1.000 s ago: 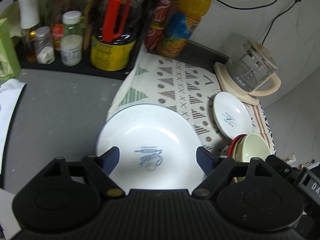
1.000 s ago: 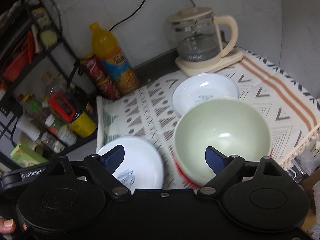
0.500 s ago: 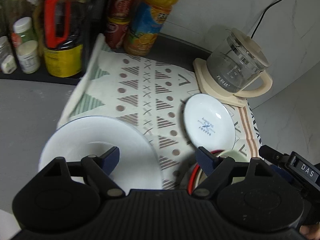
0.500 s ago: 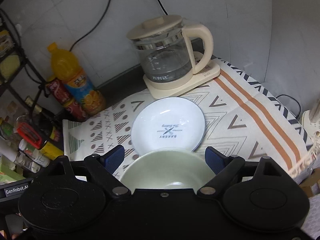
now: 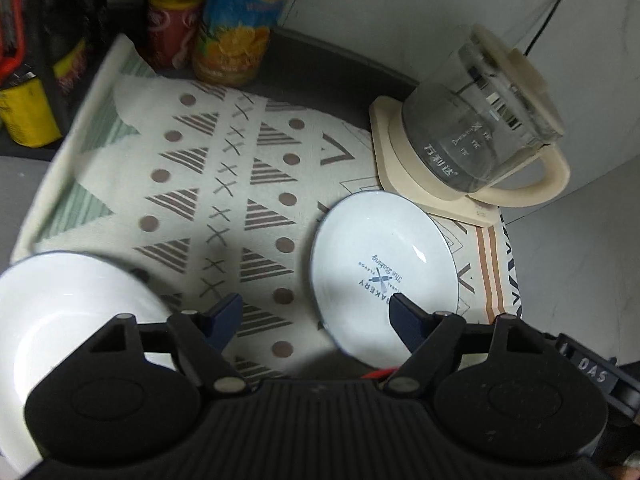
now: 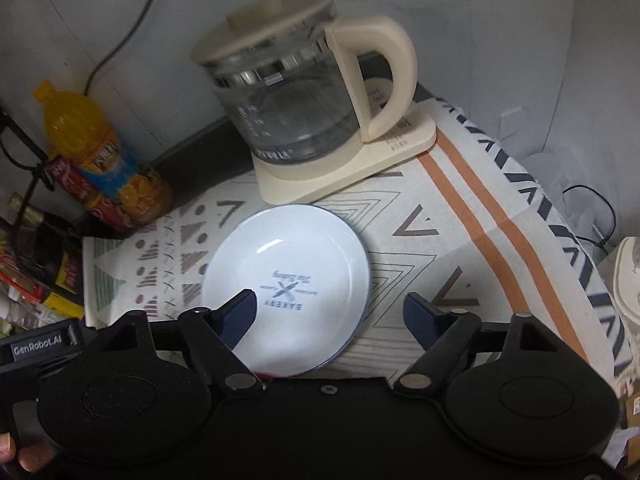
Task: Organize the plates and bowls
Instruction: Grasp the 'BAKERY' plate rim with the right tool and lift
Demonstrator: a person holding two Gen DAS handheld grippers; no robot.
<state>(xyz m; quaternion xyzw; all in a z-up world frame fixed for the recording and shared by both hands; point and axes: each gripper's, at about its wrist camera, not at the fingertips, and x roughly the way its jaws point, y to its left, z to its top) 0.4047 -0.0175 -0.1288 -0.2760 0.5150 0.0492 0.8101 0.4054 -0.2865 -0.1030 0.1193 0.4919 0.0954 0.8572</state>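
A small white plate with a blue "BAKERY" print (image 5: 384, 268) lies on the patterned cloth (image 5: 240, 184) in front of the kettle; it also shows in the right wrist view (image 6: 286, 284). A larger white plate (image 5: 68, 316) lies at the cloth's left edge. My left gripper (image 5: 314, 318) is open and empty above the cloth, its right finger over the small plate's near rim. My right gripper (image 6: 330, 316) is open and empty above the small plate's near right edge. A sliver of red bowl rim (image 5: 378, 374) shows below the small plate; the bowls are otherwise hidden.
A glass kettle on a cream base (image 6: 304, 112) stands right behind the small plate, also in the left wrist view (image 5: 476, 136). An orange juice bottle (image 6: 104, 160) and red cans (image 5: 172, 28) stand at the back left. A rack of jars (image 6: 36, 264) is at the left.
Both grippers have moved forward and right toward the small plate and kettle. The green bowl has dropped out of both views. The large plate has slid to the left wrist view's lower left.
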